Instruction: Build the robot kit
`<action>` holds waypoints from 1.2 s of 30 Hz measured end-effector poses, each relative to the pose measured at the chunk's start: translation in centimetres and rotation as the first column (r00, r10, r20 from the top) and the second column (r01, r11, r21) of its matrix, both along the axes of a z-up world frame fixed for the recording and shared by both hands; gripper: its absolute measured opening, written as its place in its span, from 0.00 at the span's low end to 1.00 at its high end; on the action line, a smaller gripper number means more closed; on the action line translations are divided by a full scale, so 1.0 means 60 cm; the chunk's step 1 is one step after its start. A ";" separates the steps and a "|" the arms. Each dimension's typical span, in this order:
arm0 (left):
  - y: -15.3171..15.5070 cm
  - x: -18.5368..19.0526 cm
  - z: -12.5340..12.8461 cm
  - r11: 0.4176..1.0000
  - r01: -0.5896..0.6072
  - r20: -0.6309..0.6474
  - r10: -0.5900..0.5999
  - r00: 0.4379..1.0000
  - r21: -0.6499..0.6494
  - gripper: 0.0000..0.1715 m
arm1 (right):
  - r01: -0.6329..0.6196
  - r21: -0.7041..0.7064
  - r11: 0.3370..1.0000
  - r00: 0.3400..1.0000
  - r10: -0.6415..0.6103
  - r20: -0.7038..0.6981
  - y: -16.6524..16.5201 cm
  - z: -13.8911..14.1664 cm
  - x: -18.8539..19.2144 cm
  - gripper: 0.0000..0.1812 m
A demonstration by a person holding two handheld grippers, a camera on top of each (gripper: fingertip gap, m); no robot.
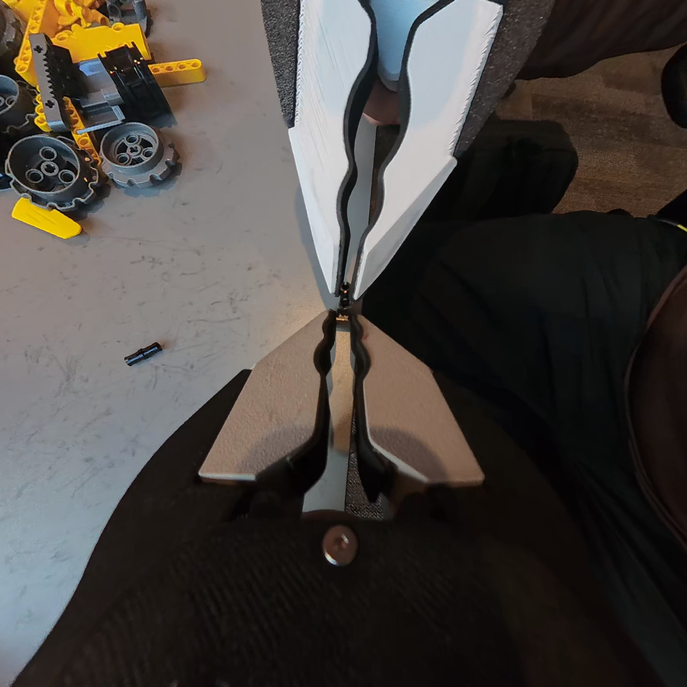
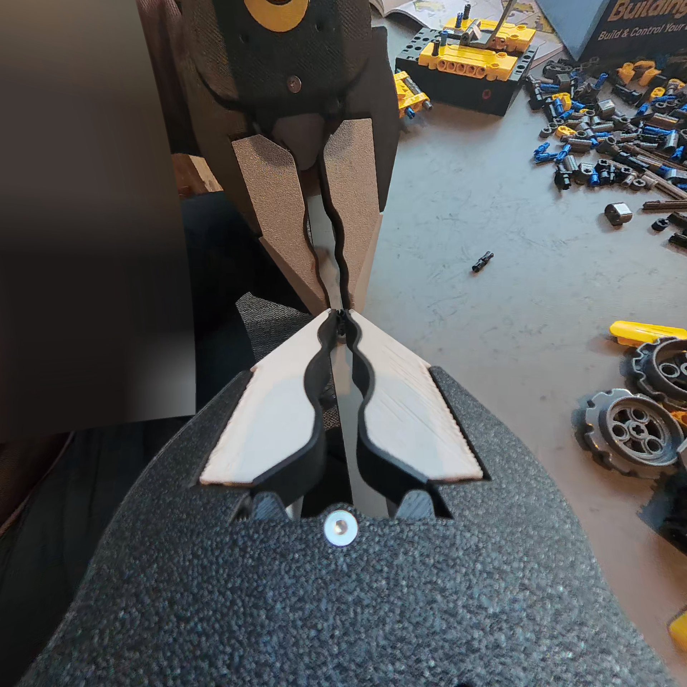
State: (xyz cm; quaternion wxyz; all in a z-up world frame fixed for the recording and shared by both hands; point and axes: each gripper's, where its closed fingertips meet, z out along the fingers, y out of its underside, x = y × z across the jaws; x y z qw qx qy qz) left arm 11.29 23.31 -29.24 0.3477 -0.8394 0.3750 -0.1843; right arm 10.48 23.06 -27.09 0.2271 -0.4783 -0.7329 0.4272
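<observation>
Both claws meet tip to tip above the desk (image 1: 148, 279) edge: the left claw (image 1: 342, 315) and right claw (image 2: 340, 319) each pinch one end of a small black pin (image 1: 344, 295), steadying it; 1 spare pin (image 2: 482, 261) lies nearby.

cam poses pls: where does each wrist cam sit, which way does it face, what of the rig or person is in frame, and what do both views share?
Left wrist view: sits behind the left gripper, facing forward and down at the grey table; the right gripper points back at it, tip to tip; dark clothing fills the right side.
Right wrist view: sits behind the right gripper, facing the left gripper, with loose parts beyond.
Shared: both grippers, a small black piece pinched between the tips, the black pin and a grey wheel.
</observation>
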 end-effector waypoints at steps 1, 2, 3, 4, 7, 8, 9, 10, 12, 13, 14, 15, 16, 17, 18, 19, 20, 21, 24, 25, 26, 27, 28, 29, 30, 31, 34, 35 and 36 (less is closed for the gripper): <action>0.000 0.000 0.000 1.000 -0.003 0.000 0.003 1.000 0.004 0.03 | 0.008 -0.008 1.000 1.000 -0.007 0.007 0.000 0.000 0.000 0.00; 0.000 0.000 0.000 1.000 -0.005 -0.002 0.005 1.000 0.008 0.03 | 0.023 -0.034 0.999 0.999 -0.022 0.026 0.001 -0.001 0.001 0.00; 0.001 0.000 0.000 1.000 -0.009 -0.002 0.009 1.000 0.011 0.03 | 0.044 -0.074 0.996 0.998 -0.041 0.053 0.002 -0.001 0.002 0.00; 0.001 0.002 0.000 1.000 -0.015 0.000 0.015 1.000 0.013 0.03 | 0.061 -0.106 0.992 0.996 -0.054 0.072 0.003 -0.001 0.003 0.00; 0.002 0.004 0.000 1.000 -0.021 -0.001 0.021 1.000 0.018 0.03 | 0.088 -0.134 0.987 0.993 -0.077 0.087 0.003 -0.001 0.005 0.00; 0.002 0.005 0.000 1.000 -0.021 0.001 0.021 1.000 0.019 0.03 | 0.092 -0.127 0.988 0.993 -0.081 0.088 0.003 -0.001 0.005 0.00; 0.002 0.005 0.000 1.000 -0.021 0.003 0.021 1.000 0.016 0.03 | 0.094 -0.120 0.988 0.992 -0.083 0.090 0.003 -0.002 0.005 0.00; 0.002 0.005 0.000 1.000 -0.023 0.006 0.023 1.000 0.013 0.03 | 0.095 -0.114 0.989 0.992 -0.085 0.093 0.003 -0.002 0.004 0.00; 0.003 0.005 0.000 1.000 -0.025 0.005 0.025 1.000 0.016 0.03 | 0.099 -0.106 0.989 0.992 -0.090 0.087 0.004 -0.002 0.006 0.00; 0.003 0.005 0.000 0.999 -0.025 0.000 0.025 1.000 0.025 0.03 | 0.107 -0.107 0.989 0.992 -0.098 0.082 0.004 -0.002 0.008 0.00; 0.003 0.006 0.000 0.999 -0.026 -0.005 0.027 1.000 0.034 0.03 | 0.117 -0.109 0.987 0.991 -0.109 0.075 0.004 -0.002 0.009 0.00; 0.003 0.007 0.000 0.999 -0.028 -0.009 0.028 1.000 0.040 0.03 | 0.127 -0.109 0.986 0.991 -0.120 0.064 0.005 -0.002 0.009 0.00; 0.004 0.007 0.000 0.999 -0.029 -0.010 0.029 1.000 0.042 0.03 | 0.135 -0.111 0.985 0.990 -0.130 0.054 0.005 -0.002 0.009 0.00; 0.004 0.007 0.000 0.999 -0.029 -0.006 0.030 1.000 0.040 0.03 | 0.141 -0.114 0.983 0.990 -0.137 0.045 0.005 -0.002 0.008 0.00; 0.004 0.007 0.000 0.999 -0.030 -0.001 0.030 1.000 0.036 0.03 | 0.143 -0.116 0.983 0.990 -0.140 0.036 0.005 -0.002 0.007 0.00; 0.004 0.007 0.000 0.999 -0.031 0.001 0.031 1.000 0.034 0.03 | 0.142 -0.118 0.983 0.990 -0.139 0.028 0.005 -0.002 0.008 0.00; 0.004 0.007 0.000 0.999 -0.033 0.002 0.033 0.999 0.034 0.03 | 0.139 -0.117 0.983 0.990 -0.137 0.024 0.005 -0.002 0.009 0.00; 0.004 0.008 0.000 0.999 -0.035 0.004 0.034 0.999 0.035 0.03 | 0.135 -0.108 0.985 0.991 -0.134 0.021 0.005 -0.002 0.010 0.00; 0.005 0.011 0.000 0.999 -0.034 0.014 0.034 0.999 0.032 0.03 | 0.130 -0.091 0.987 0.991 -0.128 0.031 0.005 -0.002 0.015 0.00; 0.005 0.012 0.000 0.999 -0.033 0.015 0.033 0.999 0.032 0.03 | 0.128 -0.089 0.988 0.991 -0.124 0.039 0.006 -0.002 0.016 0.00; 0.006 0.012 0.000 0.999 -0.034 0.015 0.033 0.999 0.031 0.03 | 0.122 -0.075 0.990 0.992 -0.119 0.045 0.007 -0.003 0.015 0.00; 0.006 0.012 0.000 0.999 -0.034 0.017 0.034 0.999 0.028 0.03 | 0.114 -0.054 0.992 0.992 -0.112 0.053 0.006 -0.003 0.013 0.00; 0.007 0.012 0.000 0.999 -0.038 0.019 0.037 0.999 0.026 0.03 | 0.108 -0.039 0.993 0.992 -0.105 0.064 0.007 -0.003 0.011 0.00; 0.007 0.011 0.000 0.999 -0.043 0.020 0.042 0.999 0.025 0.03 | 0.105 -0.039 0.994 0.992 -0.102 0.075 0.008 -0.004 0.009 0.00; 0.007 0.011 0.000 0.999 -0.043 0.020 0.042 0.999 0.026 0.03 | 0.106 -0.062 0.992 0.991 -0.101 0.085 0.009 -0.004 0.010 0.00; 0.008 0.011 0.000 0.999 -0.043 0.019 0.042 0.999 0.028 0.03 | 0.110 -0.093 0.990 0.991 -0.101 0.092 0.010 -0.004 0.011 0.00; 0.008 0.012 0.000 0.999 -0.040 0.022 0.040 0.999 0.028 0.03 | 0.121 -0.116 0.986 0.991 -0.113 0.077 0.009 -0.004 0.014 0.00; 0.008 0.012 0.000 0.999 -0.041 0.025 0.040 0.999 0.023 0.03 | 0.122 -0.117 0.986 0.991 -0.115 0.070 0.009 -0.004 0.012 0.00; 0.008 0.012 0.000 0.999 -0.041 0.028 0.041 0.999 0.019 0.03 | 0.121 -0.123 0.985 0.991 -0.114 0.064 0.008 -0.005 0.010 0.00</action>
